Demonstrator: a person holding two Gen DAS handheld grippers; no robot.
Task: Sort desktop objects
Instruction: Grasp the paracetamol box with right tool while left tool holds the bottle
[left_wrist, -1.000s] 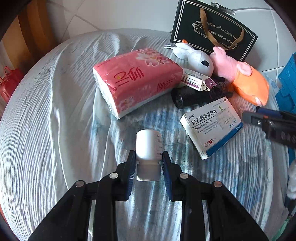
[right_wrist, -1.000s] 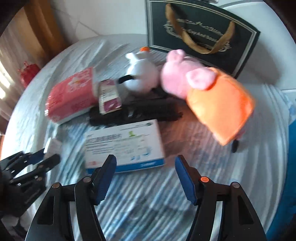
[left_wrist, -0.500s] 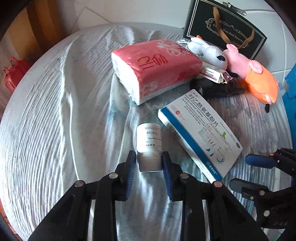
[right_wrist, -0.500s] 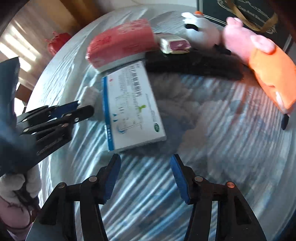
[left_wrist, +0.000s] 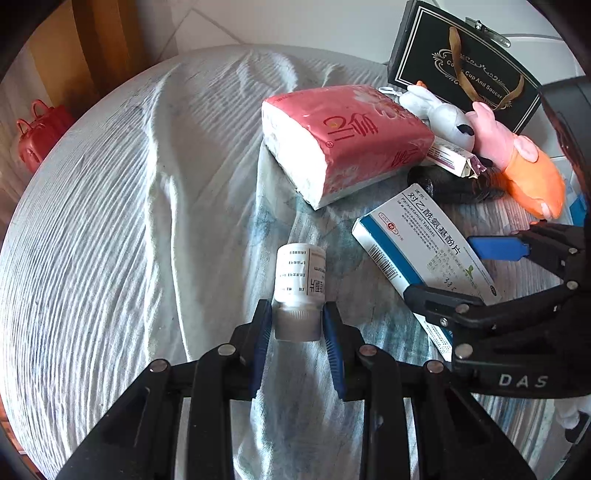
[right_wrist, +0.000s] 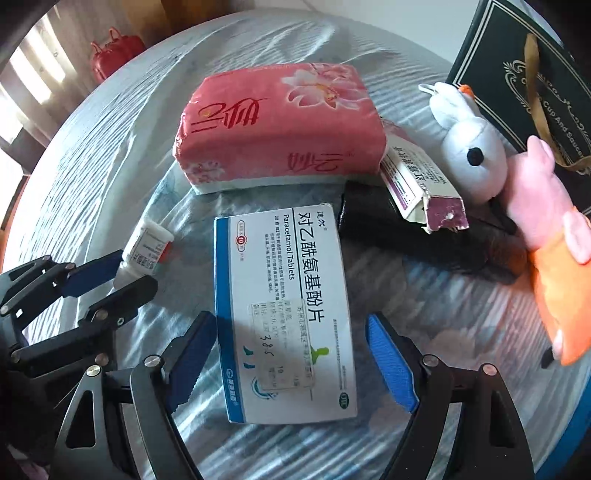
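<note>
My left gripper (left_wrist: 297, 325): squeezing the little white bottle (left_wrist: 300, 280).
My right gripper (right_wrist: 291, 354): opening around the pill box (right_wrist: 284, 306), not squeezing it.

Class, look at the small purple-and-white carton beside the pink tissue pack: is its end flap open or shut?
Open. The small carton's end flap hangs torn and splayed outward, baring the unprinted white card inside.

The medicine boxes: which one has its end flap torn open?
The small purple-and-white medicine box, wedged between the red tissue pack and the white plush rabbit. Its end flap hangs open; the big blue-and-white paracetamol box is shut.
</note>
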